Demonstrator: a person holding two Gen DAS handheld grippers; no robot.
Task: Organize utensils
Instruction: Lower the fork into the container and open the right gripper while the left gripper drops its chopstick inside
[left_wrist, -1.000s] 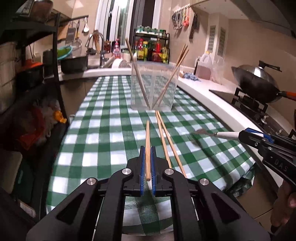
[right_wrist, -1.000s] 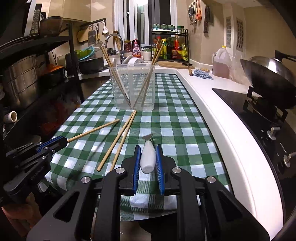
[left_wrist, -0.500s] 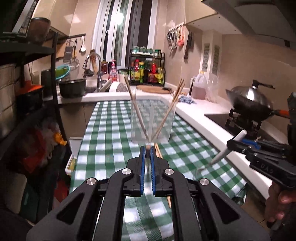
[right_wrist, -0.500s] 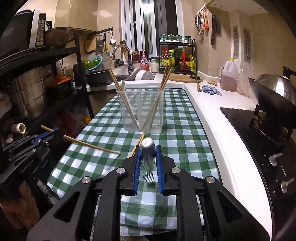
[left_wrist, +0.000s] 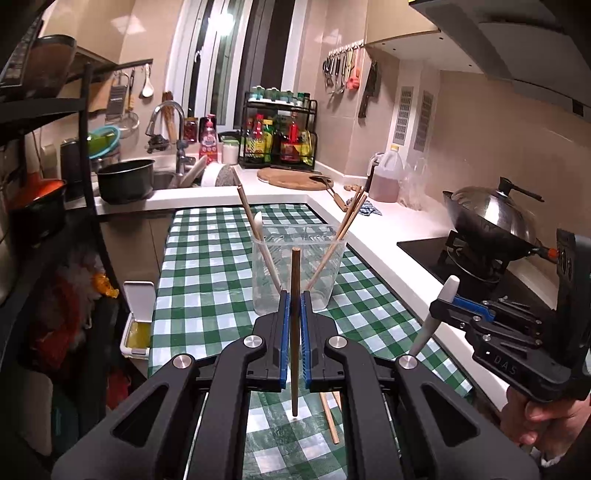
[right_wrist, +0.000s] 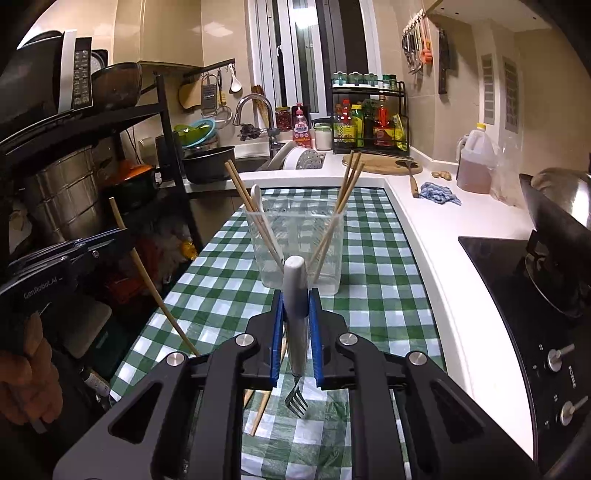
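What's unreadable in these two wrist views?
- Left view: loose chopsticks on the cloth, mostly hidden behind the left hand-held gripper.
- Right view: fork neck, covered by the right hand-held gripper.
- Both: holder dividers, blurred through clear plastic.

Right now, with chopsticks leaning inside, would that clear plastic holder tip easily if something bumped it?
Probably. The clear holder looks thin and light, and it is tall. The chopsticks lean outward above its rim, so a knock there might topple it. Its flat base may help.
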